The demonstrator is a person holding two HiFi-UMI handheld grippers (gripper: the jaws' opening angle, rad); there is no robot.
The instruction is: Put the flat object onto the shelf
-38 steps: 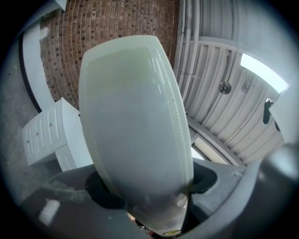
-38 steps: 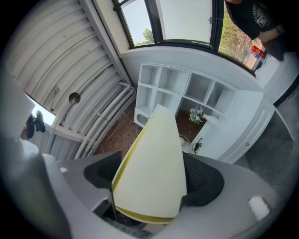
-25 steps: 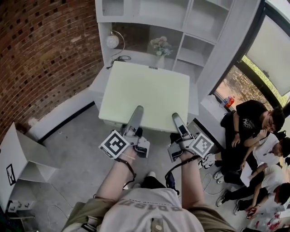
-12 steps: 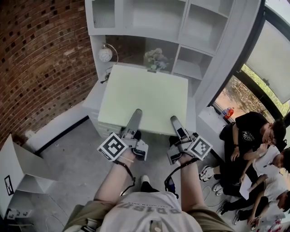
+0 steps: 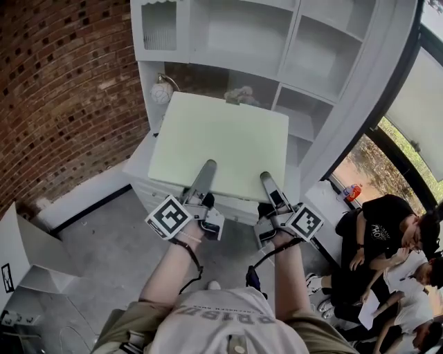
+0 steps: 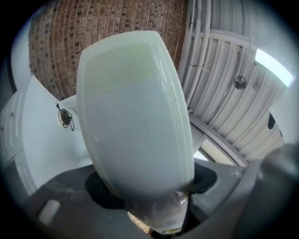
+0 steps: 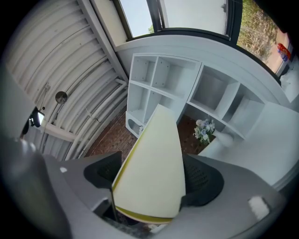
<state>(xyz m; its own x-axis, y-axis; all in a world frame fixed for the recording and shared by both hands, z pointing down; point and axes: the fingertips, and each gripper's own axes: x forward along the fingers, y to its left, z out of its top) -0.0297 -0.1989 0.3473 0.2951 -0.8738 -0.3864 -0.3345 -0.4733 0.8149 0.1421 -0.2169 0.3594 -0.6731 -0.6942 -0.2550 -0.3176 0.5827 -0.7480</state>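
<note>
Two grippers share one load in the head view: the left gripper (image 5: 206, 173) and the right gripper (image 5: 270, 184) each clamp the near edge of the flat object (image 5: 221, 138), a broad pale-green panel held out roughly level in front of the white shelf (image 5: 242, 31). The panel's far edge points at the shelf's lower open compartments, where a bunch of flowers (image 5: 241, 94) shows just past it; whether that edge touches the shelf cannot be told. A brick wall (image 5: 62, 90) stands to the left of the shelf, a grey floor (image 5: 104, 221) lies below it, and several people (image 5: 387, 228) sit low to its right. In the left gripper view the jaws stand wide and press on either face of the panel, which rises between them and fills the middle of the picture, its stitched edge turned to the right. In the right gripper view the jaws are likewise spread wide and closed on the panel's thickness; its pale-yellow face tapers away toward the shelf, whose empty upper compartments lie straight beyond, with a window (image 7: 187, 14) above the shelf.
</note>
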